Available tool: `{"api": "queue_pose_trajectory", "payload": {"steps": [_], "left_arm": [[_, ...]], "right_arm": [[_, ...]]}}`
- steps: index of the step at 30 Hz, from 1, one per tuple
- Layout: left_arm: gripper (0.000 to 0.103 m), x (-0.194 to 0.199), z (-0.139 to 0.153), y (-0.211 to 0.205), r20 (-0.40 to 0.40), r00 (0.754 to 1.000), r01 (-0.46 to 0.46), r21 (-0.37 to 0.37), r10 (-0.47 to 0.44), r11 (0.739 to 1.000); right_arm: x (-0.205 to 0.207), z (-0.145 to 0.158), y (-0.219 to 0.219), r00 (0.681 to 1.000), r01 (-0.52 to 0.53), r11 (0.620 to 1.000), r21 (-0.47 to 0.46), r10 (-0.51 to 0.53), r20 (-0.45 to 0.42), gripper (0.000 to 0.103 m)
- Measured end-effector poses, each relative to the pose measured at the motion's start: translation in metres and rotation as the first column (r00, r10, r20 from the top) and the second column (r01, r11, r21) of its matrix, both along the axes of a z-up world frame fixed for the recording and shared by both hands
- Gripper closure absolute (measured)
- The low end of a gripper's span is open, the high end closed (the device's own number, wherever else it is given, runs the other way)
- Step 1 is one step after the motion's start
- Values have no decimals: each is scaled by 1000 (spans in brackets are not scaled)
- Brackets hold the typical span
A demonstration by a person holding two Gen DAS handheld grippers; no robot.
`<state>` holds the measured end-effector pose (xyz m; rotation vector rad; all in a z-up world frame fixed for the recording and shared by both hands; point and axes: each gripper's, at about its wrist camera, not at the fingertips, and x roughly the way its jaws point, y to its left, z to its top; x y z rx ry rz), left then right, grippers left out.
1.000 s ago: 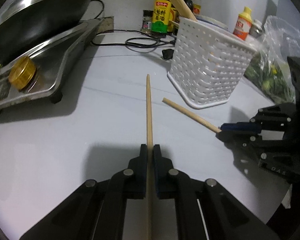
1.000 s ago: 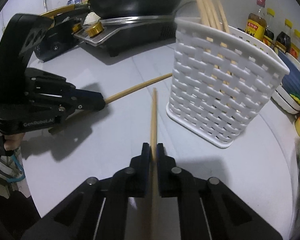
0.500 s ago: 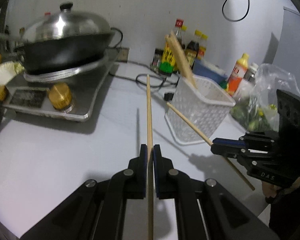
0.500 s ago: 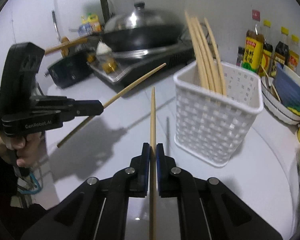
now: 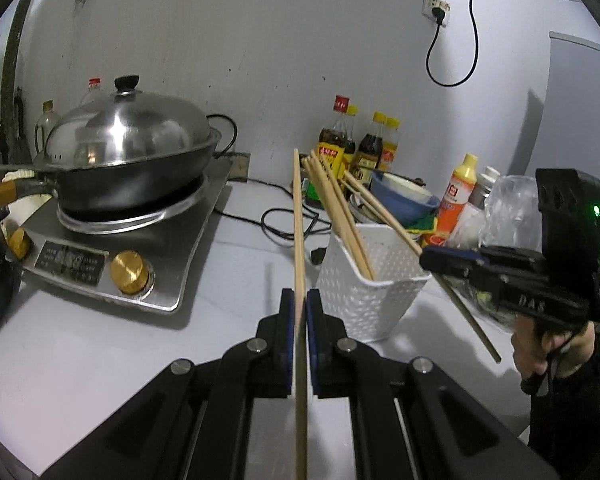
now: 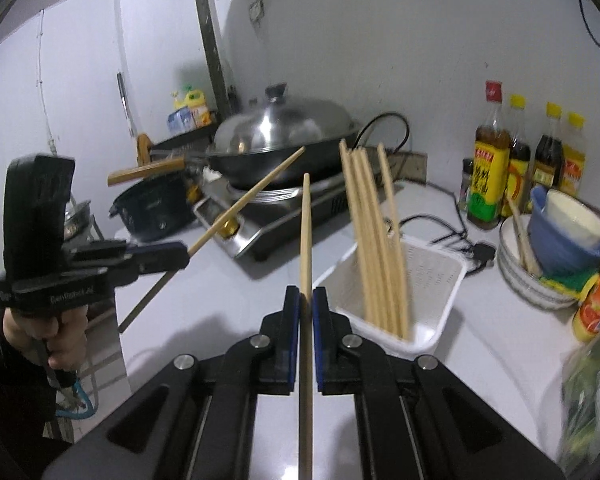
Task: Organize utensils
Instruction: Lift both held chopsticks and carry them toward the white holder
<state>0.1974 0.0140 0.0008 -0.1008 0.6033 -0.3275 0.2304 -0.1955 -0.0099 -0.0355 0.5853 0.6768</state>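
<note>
Chopsticks: left claw (image 5: 300, 312), marked "GenRobot.AI", is clenched on one chopstick (image 5: 298, 220) raised above the bench (image 5: 100, 344); white basket (image 5: 376, 296) holds several; right claw (image 6: 307, 308), marked "DAS", grips another chopstick (image 6: 306, 232)

left gripper (image 5: 300, 304): lower centre of its own view, jaws closed on a chopstick (image 5: 299, 240)
right gripper (image 6: 306, 304): lower centre of its own view, jaws clamped on a second chopstick (image 6: 305, 248)
hands: one wraps each gripper's handle, at the frame edges
</note>
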Motion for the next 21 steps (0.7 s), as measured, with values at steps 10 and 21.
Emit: {"api": "queue_pose_trajectory", "payload": {"steps": [10,21], "left_arm": [[98,8,15,8,43,999,6,-21,-5,1000],[98,24,11,39,57,998,-14,-75,18,997]], "right_arm": [[41,38,-5,997,34,999,11,-35,65,97],[92,46,21,992,93,995,-33,-90,86,97]]}}
